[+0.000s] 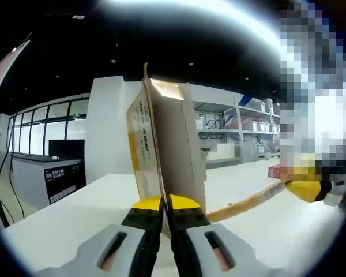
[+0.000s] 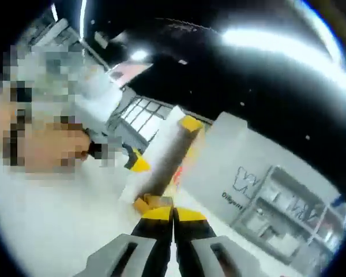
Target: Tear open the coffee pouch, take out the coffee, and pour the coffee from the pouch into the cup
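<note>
- Surface: a white desk (image 1: 92, 213) runs under both grippers in the left gripper view; the part that shows is bare.
- Room: a white block wall (image 1: 106, 133) stands behind the desk, with glazed partitions (image 1: 43, 130) to one side and metal shelving (image 1: 236, 130) carrying boxes to the other. The ceiling is dark, with a bright light strip. A dark counter (image 1: 40, 176) bearing a label stands beyond the desk's far edge.
- Coffee pouch (image 1: 164, 144): held upright above the desk, seen edge-on, tan with a yellow printed face and a foil-bright top corner.
- Left gripper (image 1: 165, 203): jaws closed tight on the pouch's lower edge, yellow tips touching it on both sides.
- Torn strip (image 1: 248, 202): a narrow tan-yellow band runs from the pouch's lower corner across to the right gripper (image 1: 305, 190), whose yellow tip has it at the far end.
- Right gripper (image 2: 173, 214) in its own view: jaws closed together, pinching the end of the strip (image 2: 153, 202); the pouch (image 2: 170, 156) rises just beyond, blurred, with the left gripper's yellow tip beside it.
</note>
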The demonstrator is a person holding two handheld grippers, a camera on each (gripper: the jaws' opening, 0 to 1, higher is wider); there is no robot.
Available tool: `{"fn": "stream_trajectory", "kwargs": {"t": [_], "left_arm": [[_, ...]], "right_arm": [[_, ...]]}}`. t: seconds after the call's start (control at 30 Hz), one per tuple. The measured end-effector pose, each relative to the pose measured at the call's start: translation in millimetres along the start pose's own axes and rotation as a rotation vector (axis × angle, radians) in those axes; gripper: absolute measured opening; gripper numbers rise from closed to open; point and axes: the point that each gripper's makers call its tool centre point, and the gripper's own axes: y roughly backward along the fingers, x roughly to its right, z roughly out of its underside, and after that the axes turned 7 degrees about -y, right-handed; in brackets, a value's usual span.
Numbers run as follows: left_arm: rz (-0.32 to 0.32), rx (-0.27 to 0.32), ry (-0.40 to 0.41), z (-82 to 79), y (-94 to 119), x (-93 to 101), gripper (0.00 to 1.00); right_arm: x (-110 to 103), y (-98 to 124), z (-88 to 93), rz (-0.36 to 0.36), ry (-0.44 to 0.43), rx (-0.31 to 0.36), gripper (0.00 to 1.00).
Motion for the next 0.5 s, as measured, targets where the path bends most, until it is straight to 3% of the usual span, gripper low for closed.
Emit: {"fn": "stream_trajectory", "kwargs": {"t": [0.03, 0.1, 0.23, 0.27, 0.33, 0.5], "left_arm": [[-0.001, -0.001, -0.001, 0.1, 1.0, 0.0, 0.06], [0.001, -0.002, 0.0, 0.1, 2.8, 0.5, 0.06], [0.003, -0.003, -0.004, 1.0, -1.4, -1.1, 0.06], [0.002, -0.004, -0.006, 1.3, -2.7, -1.7, 0.06], [0.003, -0.004, -0.002, 2.0, -5.5, -3.2, 0.06], [0.003, -0.003, 0.001, 3.3, -9.4, -5.4, 0.07]], "right_arm": [[11.6, 8.5, 6.2, 0.029, -0.072, -0.015, 0.01], [13.0, 19.4, 5.8, -0.022, -0.216, 0.016, 0.01], [18.8, 41.0, 10.0, -0.067, -0.261, 0.018, 0.01], [14.0, 46.7, 9.4, -0.115, -0.306, 0.023, 0.01], [19.4, 58.4, 9.5, -0.113, -0.317, 0.028, 0.01], [18.3, 77.5, 9.0, -0.216, -0.41, 0.056, 0.01]]}}
